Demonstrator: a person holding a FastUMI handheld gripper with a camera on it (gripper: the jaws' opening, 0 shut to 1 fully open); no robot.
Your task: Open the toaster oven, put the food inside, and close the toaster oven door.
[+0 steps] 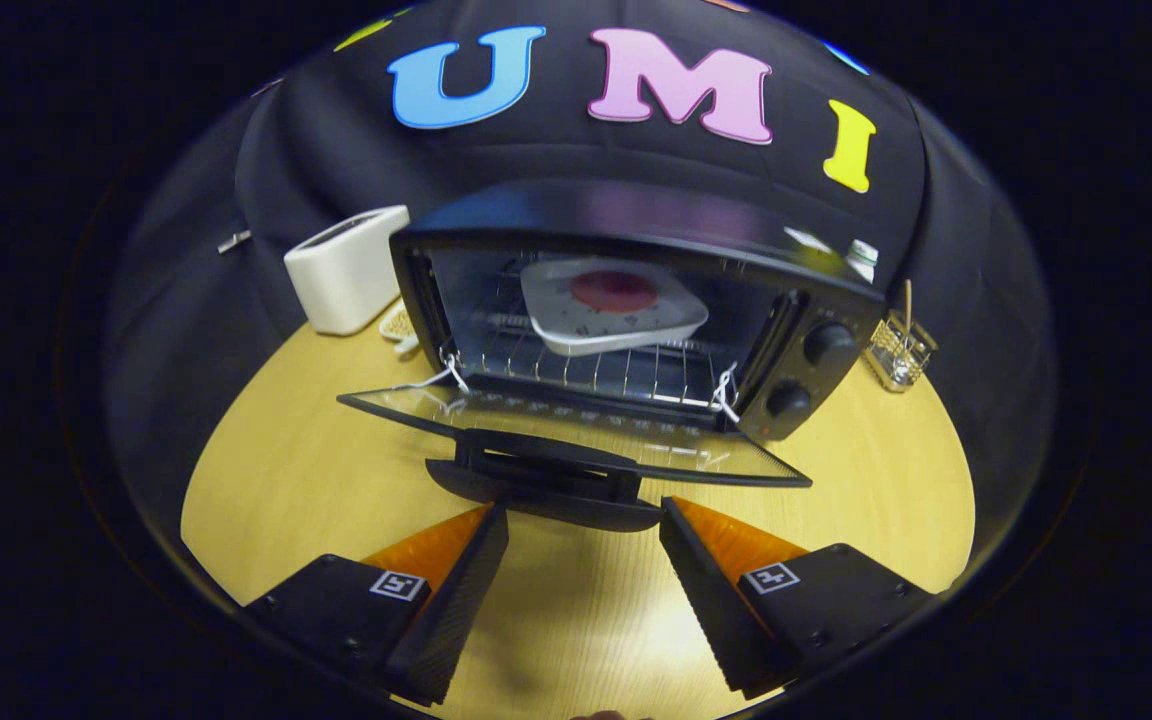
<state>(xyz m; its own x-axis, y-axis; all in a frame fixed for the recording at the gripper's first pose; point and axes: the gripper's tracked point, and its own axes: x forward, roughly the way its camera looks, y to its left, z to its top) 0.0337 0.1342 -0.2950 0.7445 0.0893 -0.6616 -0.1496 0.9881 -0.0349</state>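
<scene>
Door handle (544, 478) at my 12 o'clock, long axis crosswise | hand-held gripper (584, 522) wide, empty | food plate (611, 303) already inside toaster oven (636, 300)

No word or number can be read. The gripper (584, 508) bears one square black-and-white marker per finger (patterns, not letters): the left marker (398, 585) and the right marker (771, 577). Its fingers stand wide apart, just short of the door handle (546, 482).
</scene>
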